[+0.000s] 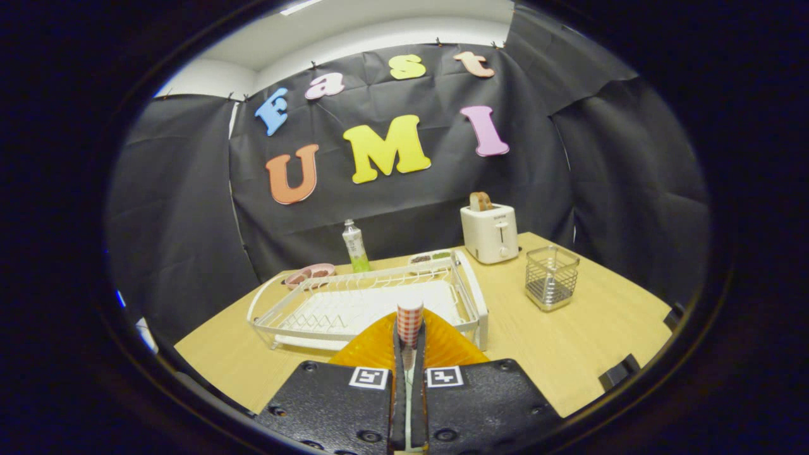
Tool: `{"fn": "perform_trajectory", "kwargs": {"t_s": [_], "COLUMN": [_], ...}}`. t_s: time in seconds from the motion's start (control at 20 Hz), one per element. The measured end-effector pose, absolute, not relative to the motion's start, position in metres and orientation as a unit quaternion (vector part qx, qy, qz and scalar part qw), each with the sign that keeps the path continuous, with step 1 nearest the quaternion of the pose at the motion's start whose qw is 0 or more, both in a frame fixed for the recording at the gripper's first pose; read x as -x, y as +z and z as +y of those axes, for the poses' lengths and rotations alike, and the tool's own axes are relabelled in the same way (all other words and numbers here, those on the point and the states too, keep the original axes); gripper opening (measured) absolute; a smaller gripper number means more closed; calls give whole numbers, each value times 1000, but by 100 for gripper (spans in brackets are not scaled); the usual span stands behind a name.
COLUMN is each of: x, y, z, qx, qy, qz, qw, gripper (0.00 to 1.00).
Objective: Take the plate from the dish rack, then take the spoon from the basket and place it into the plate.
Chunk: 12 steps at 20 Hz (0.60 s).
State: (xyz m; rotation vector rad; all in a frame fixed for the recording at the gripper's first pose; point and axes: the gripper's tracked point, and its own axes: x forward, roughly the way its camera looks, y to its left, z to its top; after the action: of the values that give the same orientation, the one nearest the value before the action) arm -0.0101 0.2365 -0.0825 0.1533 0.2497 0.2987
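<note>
A: How much of the ribbed orange plastic plate [442,347] is visible?

B: Only its upper arc. The rest sits behind the gripper [409,328], whose fingers are closed tight on its rim.

A: And the white wire dish rack [373,303]?

B: Its near rail is partly hidden behind that plate.

A: Anything in the square metal mesh basket [552,277], right of the rack?

B: A thin metal handle stands in it; too small to tell what it is.

A: Behind the rack?

B: A shallow pink bowl [310,274] and a white divided tray [431,257], both partly hidden by the rack's far rail; their contents are too small to identify.
</note>
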Motion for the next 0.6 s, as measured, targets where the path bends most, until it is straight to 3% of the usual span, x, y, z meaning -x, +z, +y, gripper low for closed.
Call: {"fn": "perform_trajectory", "kwargs": {"t_s": [0.25,0.45,0.6], "x": [12,10,7], "y": [-92,-88,-69], "z": [245,240,225], "qx": [-93,-75,-64], "qy": [162,163,147], "qz": [132,122,90], "qw": [973,976,983], "gripper": [10,19,54]}}
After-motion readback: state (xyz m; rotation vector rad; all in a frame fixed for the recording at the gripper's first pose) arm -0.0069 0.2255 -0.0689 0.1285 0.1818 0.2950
